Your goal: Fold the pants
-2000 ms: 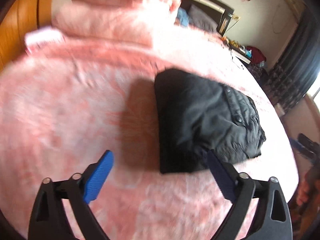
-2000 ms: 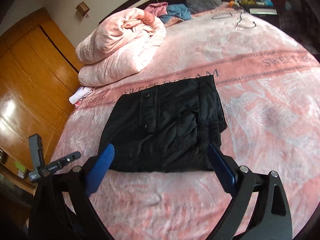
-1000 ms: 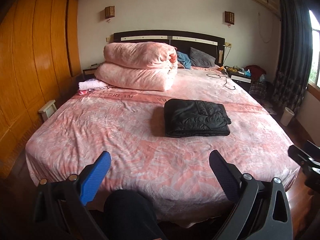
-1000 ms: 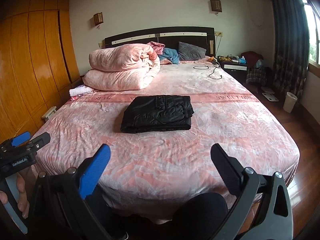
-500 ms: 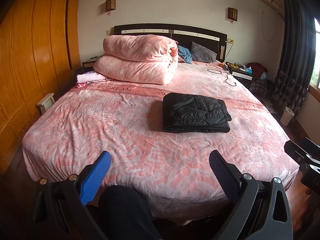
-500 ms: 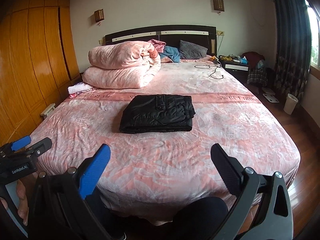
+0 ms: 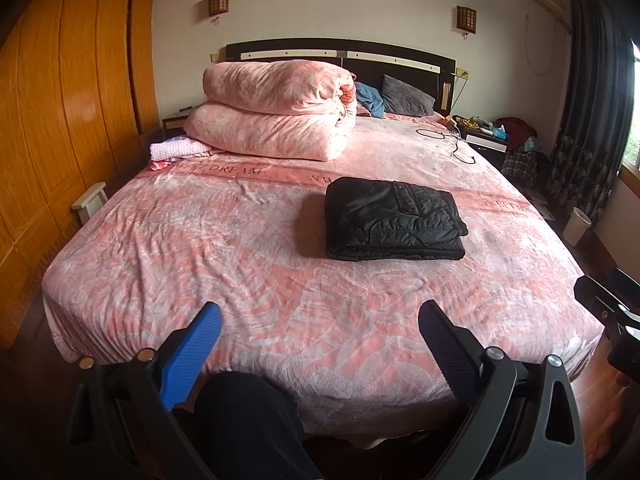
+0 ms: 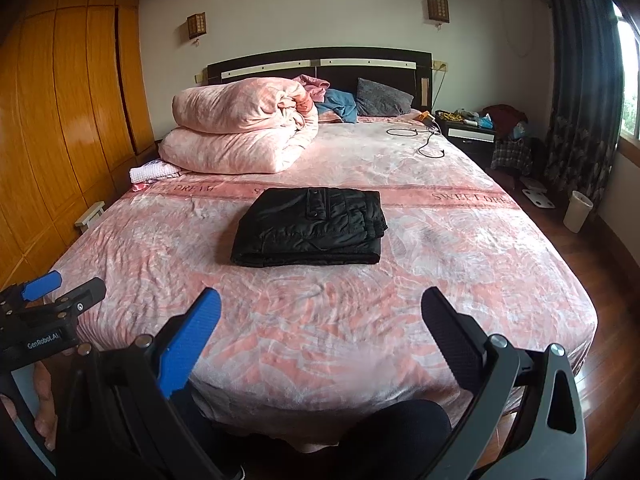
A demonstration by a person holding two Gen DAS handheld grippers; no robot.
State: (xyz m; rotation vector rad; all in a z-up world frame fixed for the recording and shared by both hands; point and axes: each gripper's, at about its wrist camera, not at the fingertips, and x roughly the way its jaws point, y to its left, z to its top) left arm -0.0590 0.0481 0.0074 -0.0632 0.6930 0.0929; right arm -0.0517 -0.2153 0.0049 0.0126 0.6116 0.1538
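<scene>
Soft daylight came from the window point(image 8: 630, 80) on my right; both views were sharp, their edges bowed and dark.

The folded pants point(image 7: 394, 220) lie on the middle of the bed point(image 7: 240, 272). Behind them to the left, a quilt point(image 7: 276, 116) is stacked by the headboard point(image 7: 340, 50), with pillows point(image 7: 406, 96) to its right. Both claws, left point(image 7: 320, 354) and right point(image 8: 322, 344), hang before the bed's foot, well apart from the pants

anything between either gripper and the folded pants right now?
Nothing visible. Only bare pink bedspread lies between the open left gripper, the open right gripper and the folded black pants. The quilt pile sits behind the pants.
</scene>
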